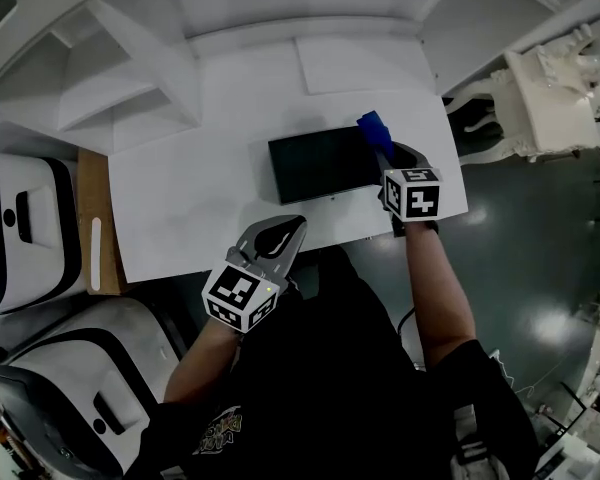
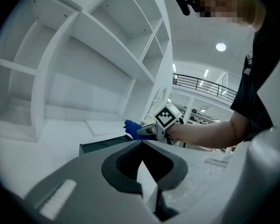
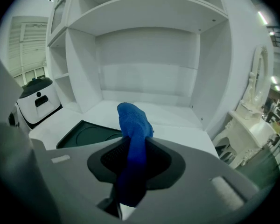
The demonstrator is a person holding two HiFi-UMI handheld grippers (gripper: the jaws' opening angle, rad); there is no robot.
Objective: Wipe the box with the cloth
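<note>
right gripper holding blue cloth, dark box

We see a flat, dark rectangular box lying on the white counter near its front edge, with its long side running left to right. Its top carries a shallow round imprint. A blue fabric cloth is pinched in the right tongs, bunched into a thick roll that sticks out past their tips over the box's right end. We cannot tell whether it touches the box.
</note>
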